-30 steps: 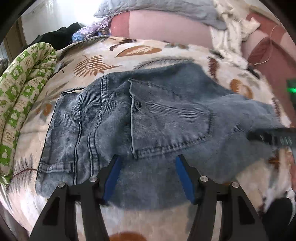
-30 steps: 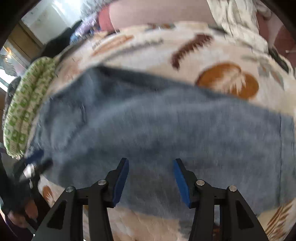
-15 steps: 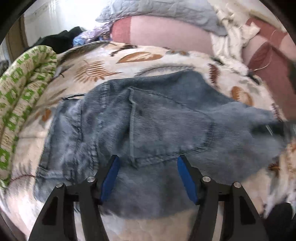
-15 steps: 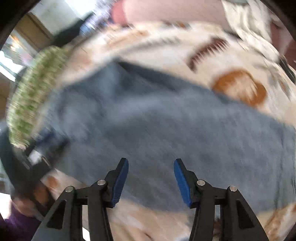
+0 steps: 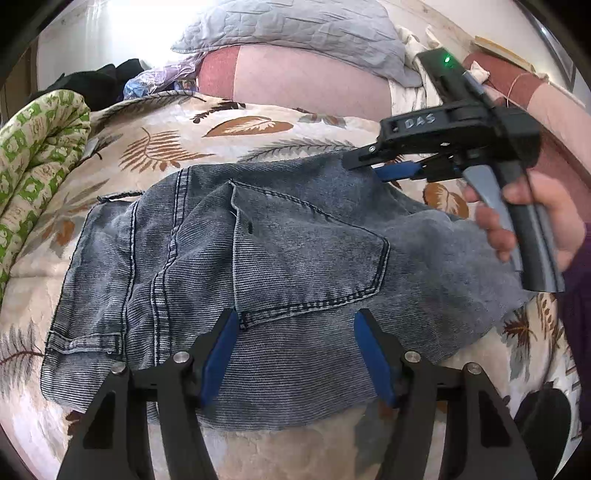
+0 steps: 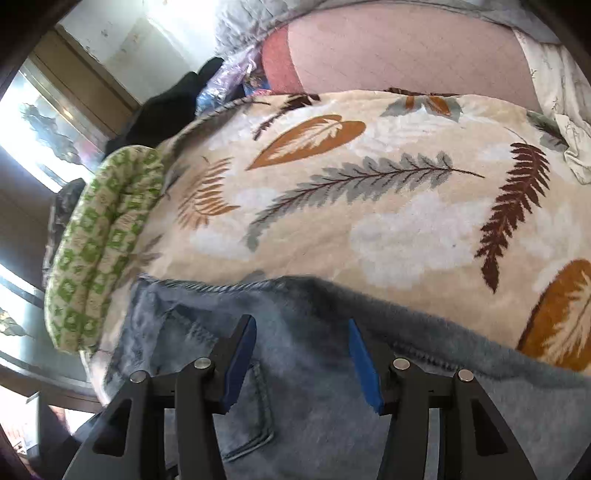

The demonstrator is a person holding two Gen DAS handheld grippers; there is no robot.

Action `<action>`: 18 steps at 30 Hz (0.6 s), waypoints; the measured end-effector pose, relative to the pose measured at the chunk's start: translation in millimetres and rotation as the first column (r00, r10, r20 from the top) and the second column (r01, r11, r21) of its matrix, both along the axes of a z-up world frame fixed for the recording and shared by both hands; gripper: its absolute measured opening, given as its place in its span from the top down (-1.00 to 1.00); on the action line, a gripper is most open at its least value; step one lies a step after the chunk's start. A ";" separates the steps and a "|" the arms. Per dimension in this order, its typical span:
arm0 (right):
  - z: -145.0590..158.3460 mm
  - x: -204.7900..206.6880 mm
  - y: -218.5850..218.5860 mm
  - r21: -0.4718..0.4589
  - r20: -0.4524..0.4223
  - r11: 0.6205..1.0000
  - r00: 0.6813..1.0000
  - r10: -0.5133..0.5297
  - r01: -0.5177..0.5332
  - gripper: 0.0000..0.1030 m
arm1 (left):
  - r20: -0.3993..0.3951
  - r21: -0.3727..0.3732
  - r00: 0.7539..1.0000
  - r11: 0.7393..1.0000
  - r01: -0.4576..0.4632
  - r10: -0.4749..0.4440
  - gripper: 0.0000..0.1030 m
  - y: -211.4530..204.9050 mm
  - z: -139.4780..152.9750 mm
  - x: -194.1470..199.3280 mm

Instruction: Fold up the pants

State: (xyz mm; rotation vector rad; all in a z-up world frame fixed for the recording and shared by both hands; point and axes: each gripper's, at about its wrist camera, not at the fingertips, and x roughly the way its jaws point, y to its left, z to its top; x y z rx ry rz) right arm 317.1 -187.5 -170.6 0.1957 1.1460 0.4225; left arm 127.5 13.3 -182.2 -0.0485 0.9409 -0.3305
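Grey-blue denim pants (image 5: 258, 266) lie spread on a leaf-patterned blanket (image 5: 166, 147), back pocket up, waistband to the left. My left gripper (image 5: 293, 354) is open and empty, hovering over the near edge of the pants below the pocket. My right gripper (image 6: 301, 354) is open and empty above the far edge of the pants (image 6: 332, 406). It also shows in the left wrist view (image 5: 388, 166), held by a hand over the pants' far right edge.
A green-patterned rolled quilt (image 5: 33, 155) lies along the left side. A pink bolster (image 5: 295, 81) with a grey pillow (image 5: 295, 29) on it lies behind the blanket. Dark clothes (image 5: 92, 81) are piled at the back left.
The right gripper has lifted off the right part of the pants and swung up and across to their far edge. The left gripper has stayed almost still.
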 end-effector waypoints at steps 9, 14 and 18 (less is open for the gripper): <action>-12.8 18.5 15.8 -0.050 -0.003 0.999 1.000 0.000 0.000 0.80 | -0.023 0.007 1.000 1.000 0.005 -0.005 -0.28 0.5 -5.7 3.4; -34.6 46.9 24.9 -0.123 -0.025 0.990 0.997 -0.074 0.070 0.83 | -0.019 0.030 1.000 1.000 0.005 -0.005 -0.28 -2.7 -7.3 5.7; -45.6 56.9 27.2 -0.124 -0.033 0.988 0.994 -0.102 0.097 0.83 | -0.021 0.033 1.000 0.999 -0.014 0.014 -0.28 0.7 -7.9 8.4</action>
